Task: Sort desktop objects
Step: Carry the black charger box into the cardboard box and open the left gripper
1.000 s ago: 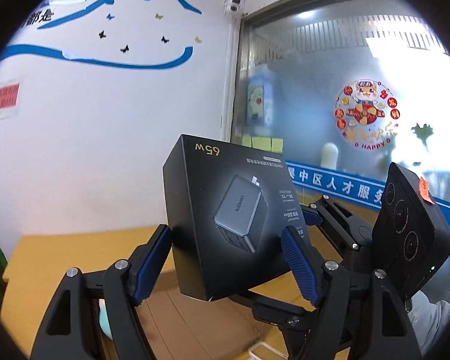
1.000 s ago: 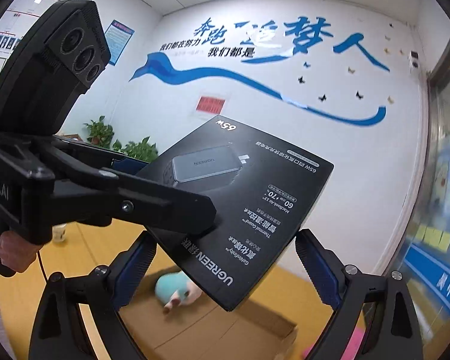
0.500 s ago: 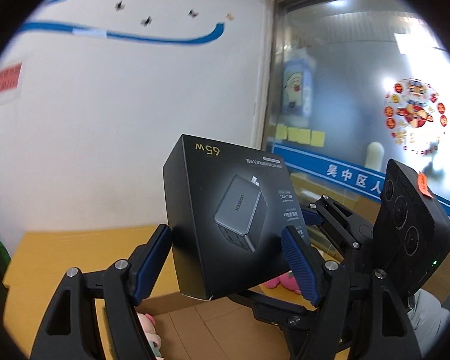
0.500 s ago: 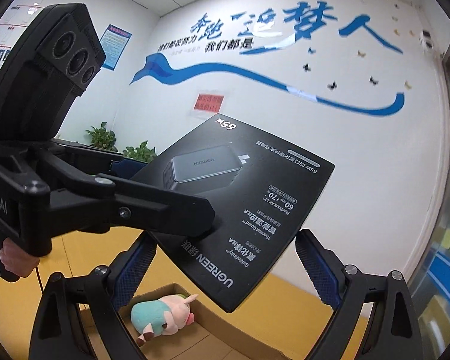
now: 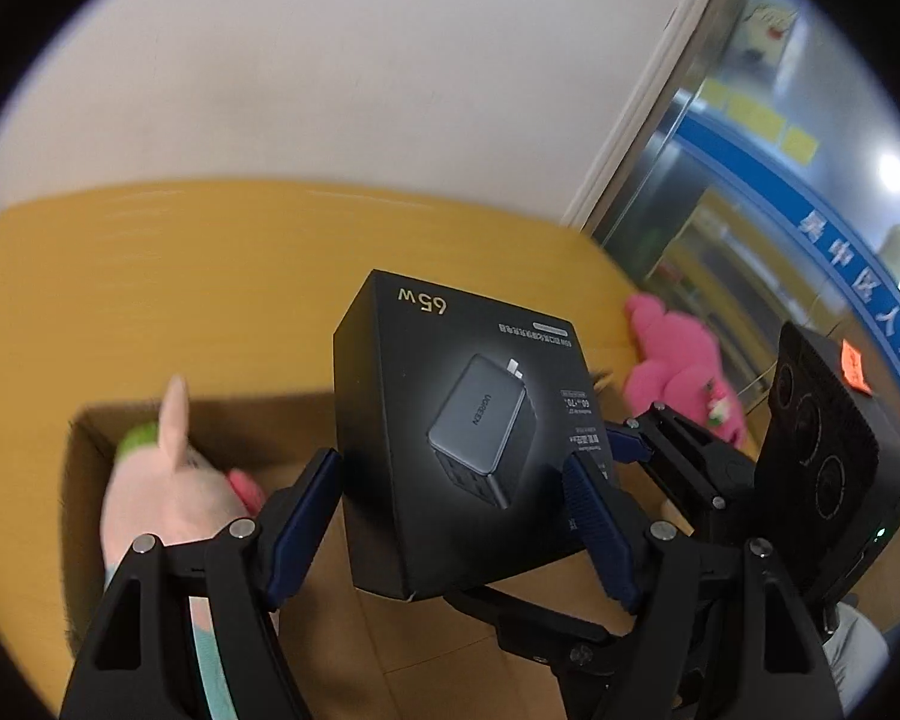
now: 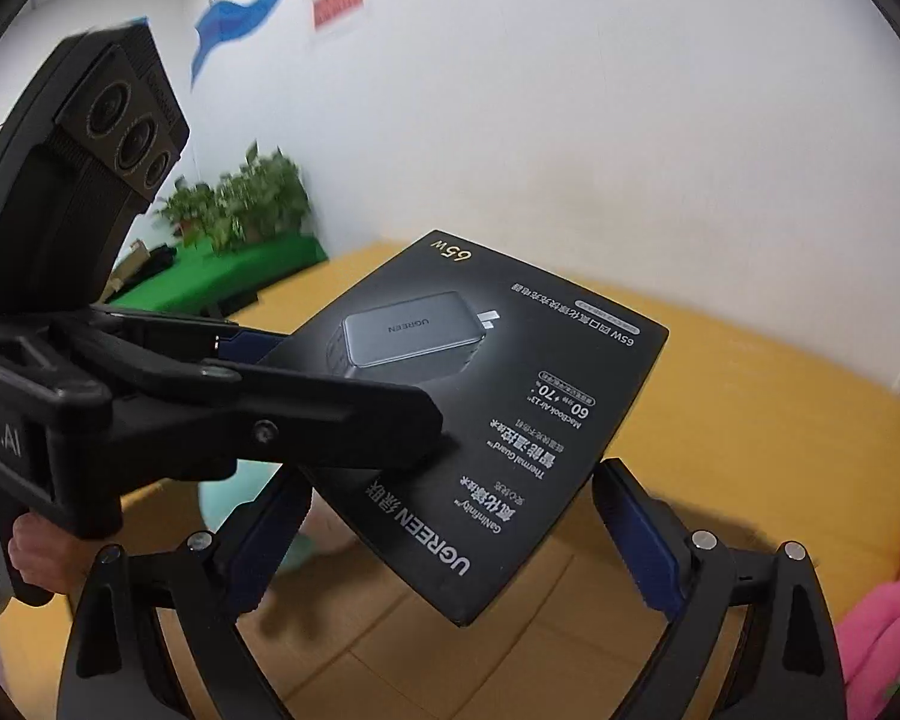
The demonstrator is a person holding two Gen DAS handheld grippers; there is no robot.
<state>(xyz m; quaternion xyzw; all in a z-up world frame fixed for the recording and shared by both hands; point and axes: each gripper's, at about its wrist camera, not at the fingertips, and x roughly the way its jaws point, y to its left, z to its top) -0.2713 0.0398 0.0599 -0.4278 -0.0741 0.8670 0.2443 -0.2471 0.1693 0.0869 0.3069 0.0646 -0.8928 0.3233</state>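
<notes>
Box: flat black cardboard charger box, gold "65W" print and a grey plug-in charger pictured on its broad face; held in the air above an open brown cardboard carton.
Pointing: "65W" end away from both cameras, toward the wall; long axis along the left gripper's fingers; broad face tilted, near end lower.
Left gripper: blue-padded fingers clamped on the box's two side edges, pads pressing on them.
Right gripper: fingers spread wide, the box's near corner between them, no pad on it.
Surface: yellow-orange wooden tabletop, reaching the wall.
Carton contents: blurred plush pig, pale pink with green and teal parts, inside.
Beside carton: bright pink plush toy on the tabletop, at the right.
Room: plain white wall; glass partition with a blue lettered band at the right.
Left view only: plush pig's shape; glass partition.
Right view only: potted green plants on a green surface by the wall; blue swoosh and red notice on the wall; bare hand on the left gripper's handle.
</notes>
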